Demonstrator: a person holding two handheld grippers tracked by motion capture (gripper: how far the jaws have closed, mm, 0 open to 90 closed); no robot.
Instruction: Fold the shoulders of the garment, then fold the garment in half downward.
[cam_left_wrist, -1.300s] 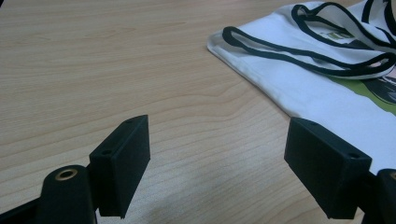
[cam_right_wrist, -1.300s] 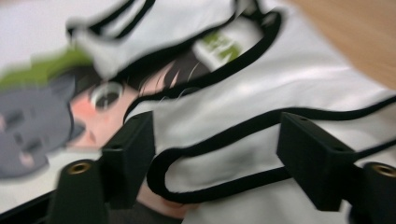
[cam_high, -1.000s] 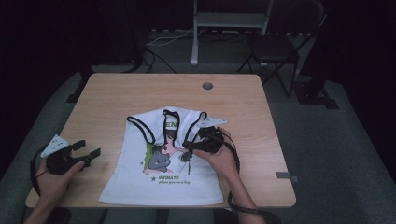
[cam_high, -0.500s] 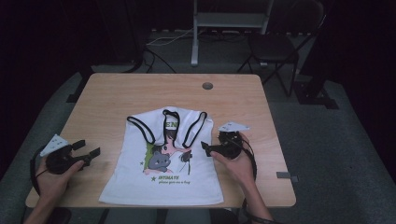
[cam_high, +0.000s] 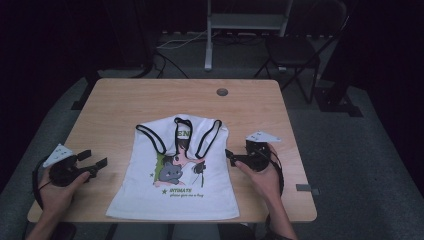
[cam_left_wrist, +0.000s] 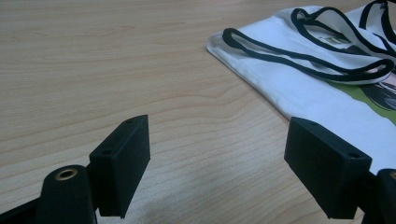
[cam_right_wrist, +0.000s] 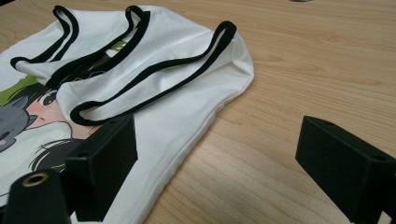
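Observation:
A white sleeveless top (cam_high: 175, 175) with black trim and a cartoon print lies flat on the wooden table (cam_high: 150, 100), its straps folded down over the chest. My left gripper (cam_high: 95, 161) rests on the table left of the top, open and holding nothing; its view shows the top's strap corner (cam_left_wrist: 261, 51) ahead to the right. My right gripper (cam_high: 231, 156) sits at the top's right edge, open, one jaw over the fabric (cam_right_wrist: 187, 107) and the other over bare wood.
A small round grommet (cam_high: 222, 92) is set in the table near its far edge. Beyond the table stand a dark chair (cam_high: 300, 50) and a metal stand (cam_high: 245, 22) with cables on the floor. Bare wood surrounds the top.
My right gripper has drawn back off the print to the top's right edge. The top's upper part now lies folded down. The left gripper has stayed put.

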